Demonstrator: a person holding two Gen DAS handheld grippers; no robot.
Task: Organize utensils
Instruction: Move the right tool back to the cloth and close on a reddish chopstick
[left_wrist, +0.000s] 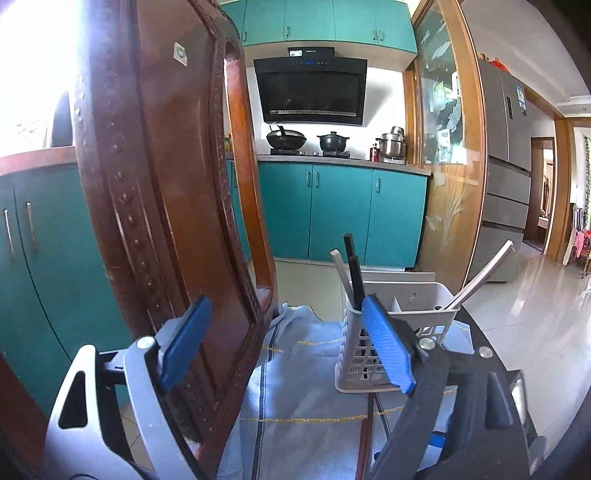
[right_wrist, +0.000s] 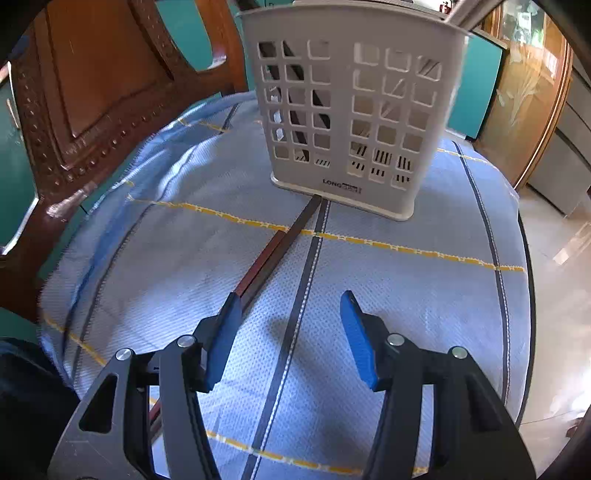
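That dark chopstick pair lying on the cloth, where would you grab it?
Probably mid-length on the chopstick pair, from above, with the open right gripper closing across its width. It lies flat on the cloth, its far end against the holder.

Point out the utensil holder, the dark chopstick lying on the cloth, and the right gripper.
utensil holder (right_wrist: 347, 110), right wrist view, perforated front wall.
dark chopstick (right_wrist: 284, 236), right wrist view, mid-shaft.
right gripper (right_wrist: 288, 339), right wrist view, midway between fingertips.

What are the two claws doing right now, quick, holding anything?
Left claw: open, holding nothing.
Right claw: open, holding nothing, above the chopsticks on the cloth.
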